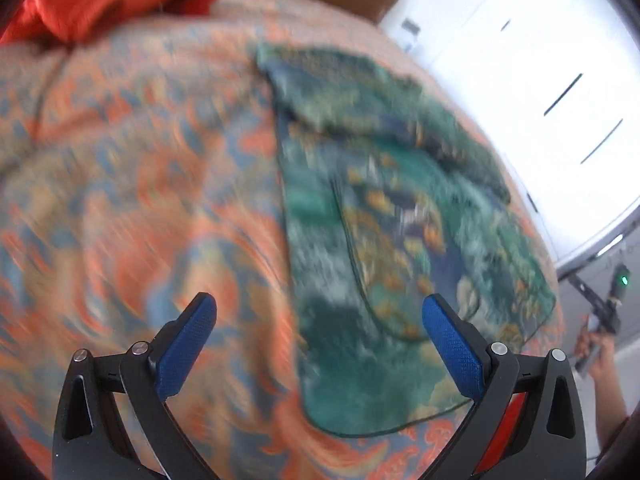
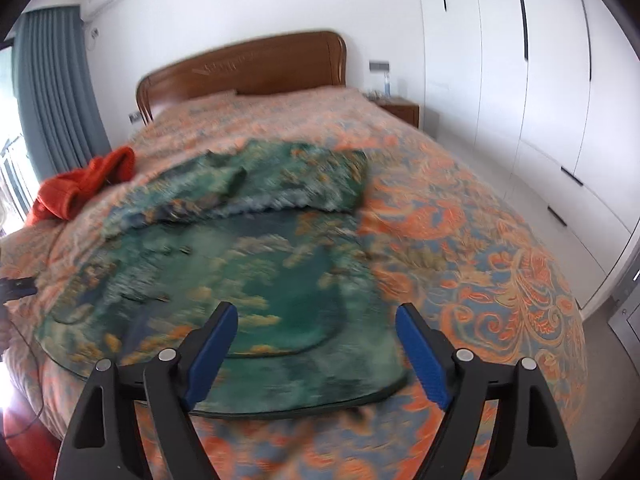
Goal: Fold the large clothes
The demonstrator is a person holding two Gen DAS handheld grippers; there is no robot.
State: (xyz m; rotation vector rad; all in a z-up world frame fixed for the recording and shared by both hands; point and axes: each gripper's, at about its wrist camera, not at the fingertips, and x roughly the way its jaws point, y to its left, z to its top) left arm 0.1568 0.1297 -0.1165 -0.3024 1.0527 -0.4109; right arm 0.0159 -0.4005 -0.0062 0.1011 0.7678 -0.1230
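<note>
The big bed [image 2: 480, 208] has a green patterned garment [image 2: 248, 280] spread on it, just in front of and below the right gripper [image 2: 316, 320], with its far part already folded over, so I think one fold is done. The right gripper and the left gripper [image 1: 320, 312] are both wide with nothing between their blue fingers [image 1: 452, 344]. Next they likely must grab the near edge.

Two wrist fisheyes, both angled down over the bed [image 2: 460, 208].
Left wrist: close above the bedspread, green garment [image 1: 400, 240] to its right, blurred. Right wrist: from the foot, facing the headboard [image 2: 248, 68]. Shared: green garment [image 2: 224, 264], orange garment [image 1: 116, 0] [image 2: 80, 188].
</note>
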